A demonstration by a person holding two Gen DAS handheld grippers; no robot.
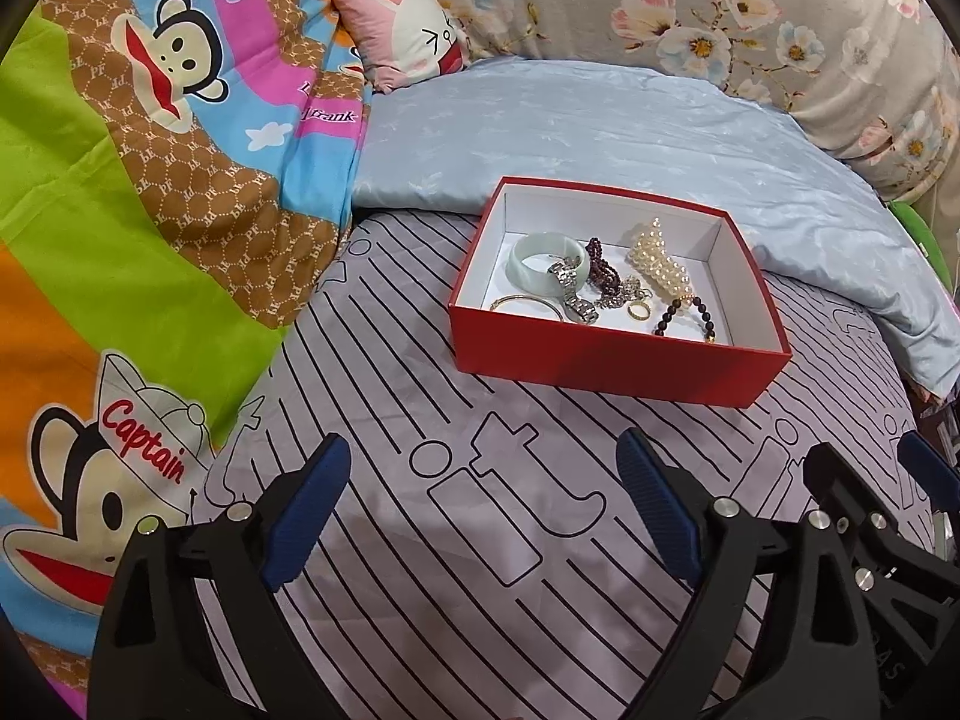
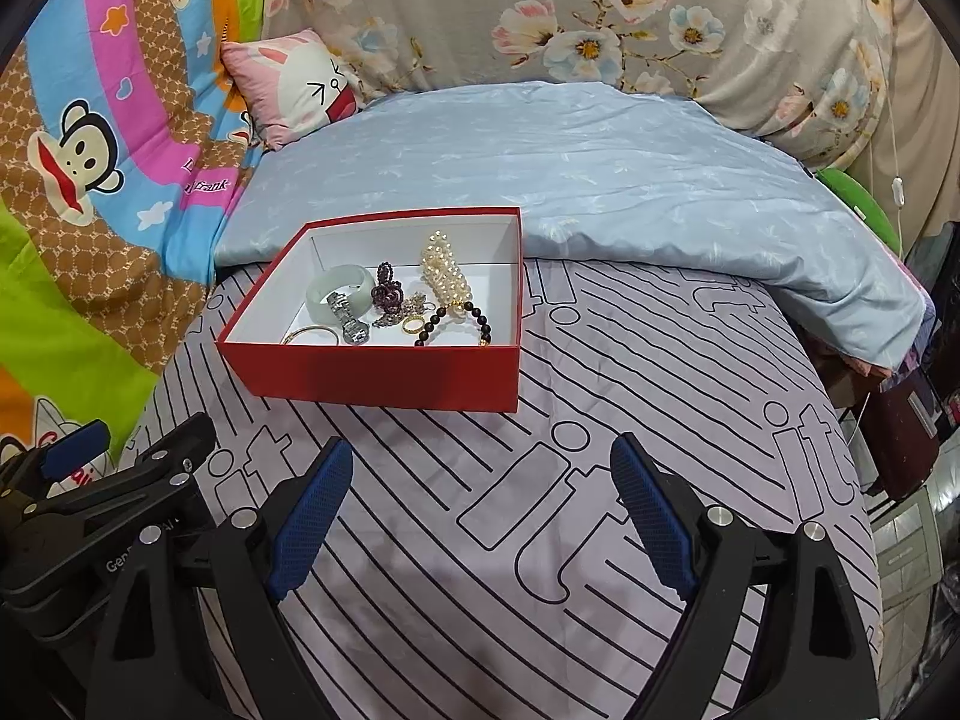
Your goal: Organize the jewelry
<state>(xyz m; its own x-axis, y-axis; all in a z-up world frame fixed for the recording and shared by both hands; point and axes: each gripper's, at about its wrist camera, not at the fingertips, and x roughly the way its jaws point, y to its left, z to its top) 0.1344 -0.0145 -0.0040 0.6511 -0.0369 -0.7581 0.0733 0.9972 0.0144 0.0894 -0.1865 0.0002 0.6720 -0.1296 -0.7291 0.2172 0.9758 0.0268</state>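
Note:
A red box [image 1: 606,363] with a white inside sits on the striped bed sheet; it also shows in the right wrist view [image 2: 384,375]. In it lie a pale green bangle [image 1: 543,264], a silver watch [image 1: 573,294], a dark red bead bracelet [image 1: 600,270], a pearl bracelet [image 1: 657,261], a black bead bracelet [image 1: 690,315], a gold ring [image 1: 640,311] and a thin gold bangle [image 1: 528,303]. My left gripper [image 1: 483,480] is open and empty, short of the box. My right gripper [image 2: 480,480] is open and empty, beside the left one.
A light blue quilt [image 1: 600,132] lies behind the box. A colourful monkey-print blanket [image 1: 150,210] is on the left. A pink bunny cushion [image 1: 402,30] and a floral pillow [image 1: 750,18] are at the back. The bed edge and dark furniture [image 2: 900,420] are on the right.

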